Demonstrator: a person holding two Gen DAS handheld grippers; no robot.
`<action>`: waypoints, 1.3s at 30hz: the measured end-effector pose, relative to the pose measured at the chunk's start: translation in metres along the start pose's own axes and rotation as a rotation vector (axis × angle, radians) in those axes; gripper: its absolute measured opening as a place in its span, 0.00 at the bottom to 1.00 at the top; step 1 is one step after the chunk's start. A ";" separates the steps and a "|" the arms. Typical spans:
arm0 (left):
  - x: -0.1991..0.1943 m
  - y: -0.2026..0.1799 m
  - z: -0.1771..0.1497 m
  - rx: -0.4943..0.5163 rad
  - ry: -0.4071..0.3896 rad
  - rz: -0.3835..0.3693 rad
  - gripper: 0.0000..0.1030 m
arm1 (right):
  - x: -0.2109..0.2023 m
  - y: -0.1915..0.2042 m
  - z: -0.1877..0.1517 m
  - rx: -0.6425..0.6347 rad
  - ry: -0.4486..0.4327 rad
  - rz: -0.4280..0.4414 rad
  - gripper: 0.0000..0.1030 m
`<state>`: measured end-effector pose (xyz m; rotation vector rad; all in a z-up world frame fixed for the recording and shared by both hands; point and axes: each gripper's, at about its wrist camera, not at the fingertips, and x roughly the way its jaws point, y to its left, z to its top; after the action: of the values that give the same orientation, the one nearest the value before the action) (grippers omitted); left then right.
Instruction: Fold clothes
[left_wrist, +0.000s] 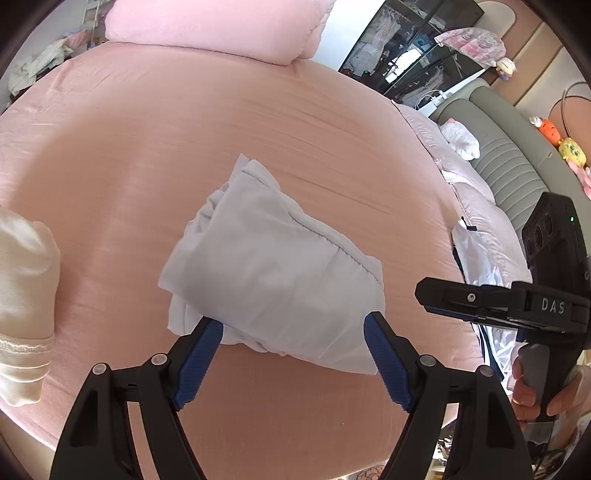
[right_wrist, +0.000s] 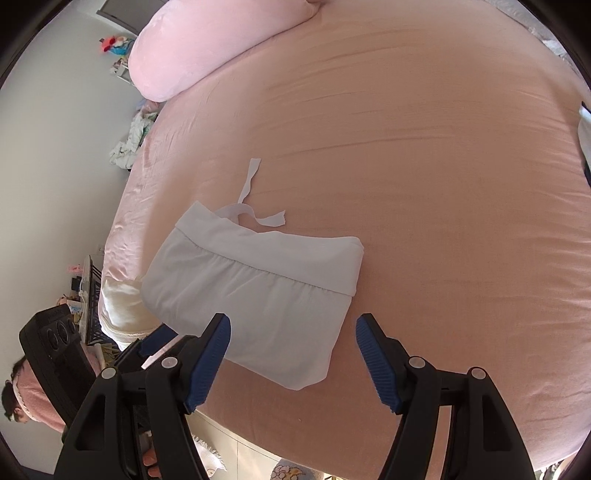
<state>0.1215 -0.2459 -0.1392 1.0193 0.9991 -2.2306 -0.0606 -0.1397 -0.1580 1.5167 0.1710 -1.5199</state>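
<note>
Honestly, the pale folded garment (right_wrist: 255, 291) looks light, soft and floppy, so it would sag if lifted by one corner; it is best gripped along the thicker gathered waistband edge, where the layers stack up. It is lying near the front edge of the pink bed (right_wrist: 424, 147), drawstring (right_wrist: 251, 192) trailing loose. Both the left gripper (left_wrist: 295, 354) and the right gripper (right_wrist: 293, 354) are spread wide above it, nothing held. A cream garment (left_wrist: 22, 295) is parked beside it.
</note>
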 end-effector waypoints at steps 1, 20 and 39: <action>-0.004 0.004 0.002 -0.018 -0.012 0.000 0.76 | 0.000 0.000 -0.001 -0.002 0.001 0.000 0.68; -0.003 0.036 0.060 0.006 0.077 0.051 0.80 | 0.040 -0.009 -0.012 0.097 0.069 0.040 0.68; 0.046 0.030 0.066 0.027 0.204 0.164 0.62 | 0.066 -0.062 -0.015 0.264 -0.061 0.304 0.37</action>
<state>0.0856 -0.3213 -0.1578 1.3128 0.9335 -2.0430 -0.0777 -0.1292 -0.2472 1.6131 -0.2954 -1.3788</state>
